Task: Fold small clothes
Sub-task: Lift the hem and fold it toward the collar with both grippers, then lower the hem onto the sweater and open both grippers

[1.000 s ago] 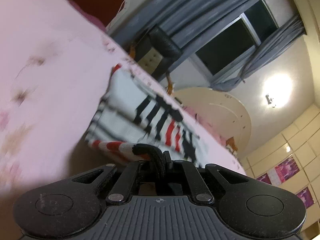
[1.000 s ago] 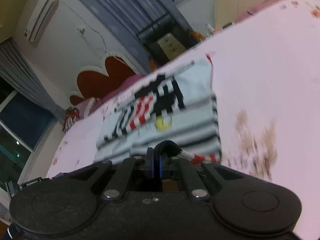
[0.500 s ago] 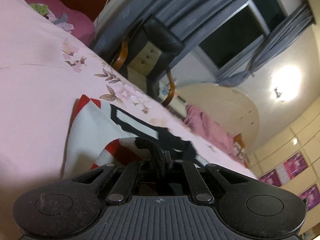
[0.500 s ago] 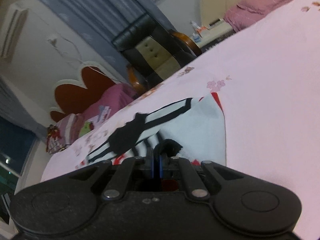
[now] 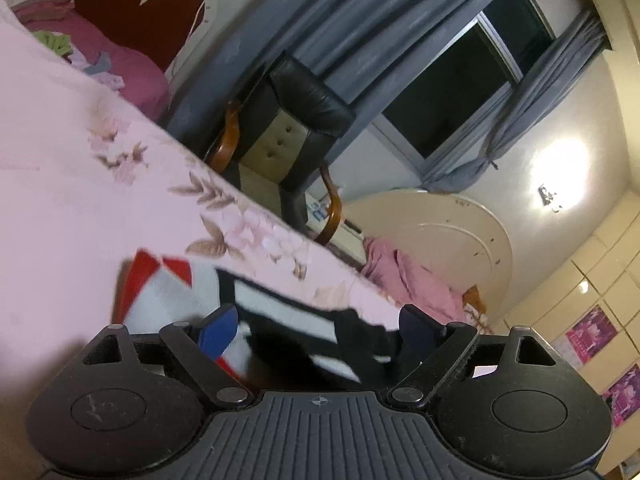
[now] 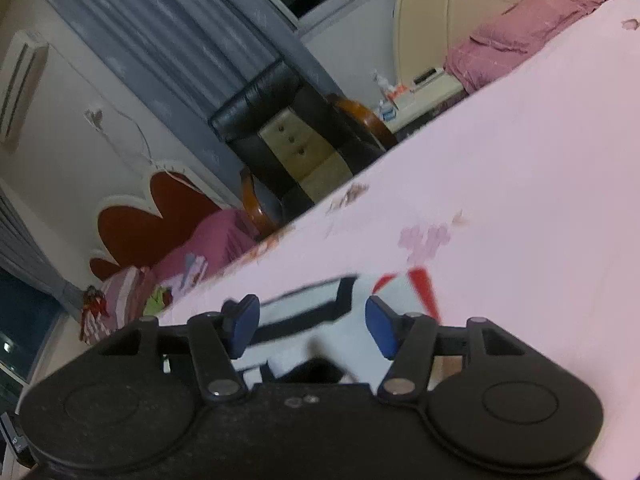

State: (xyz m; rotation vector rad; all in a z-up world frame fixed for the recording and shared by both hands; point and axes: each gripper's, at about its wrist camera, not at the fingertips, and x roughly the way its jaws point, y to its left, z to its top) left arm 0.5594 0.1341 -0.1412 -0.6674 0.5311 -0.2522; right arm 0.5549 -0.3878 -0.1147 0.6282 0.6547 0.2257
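A small white garment with black stripes and red trim (image 5: 172, 292) lies on the pink floral bedsheet (image 5: 60, 200), just in front of both grippers. My left gripper (image 5: 316, 328) is open, its blue pads spread above the garment's near edge. In the right wrist view the same garment (image 6: 304, 312) lies between and under the pads of my right gripper (image 6: 312, 326), which is open and holds nothing. The garment's near part is hidden behind the gripper bodies.
A black leather armchair with wooden arms (image 5: 292, 136) stands beyond the bed's far edge, by grey curtains (image 5: 360, 20). Pink bedding and loose clothes (image 5: 80, 60) lie at the headboard end. More pink bedding (image 6: 520, 40) lies at the other end.
Both grippers were shut on the garment's edge and carried it forward over itself. Now both have opened and let the cloth go, and it lies on the sheet.
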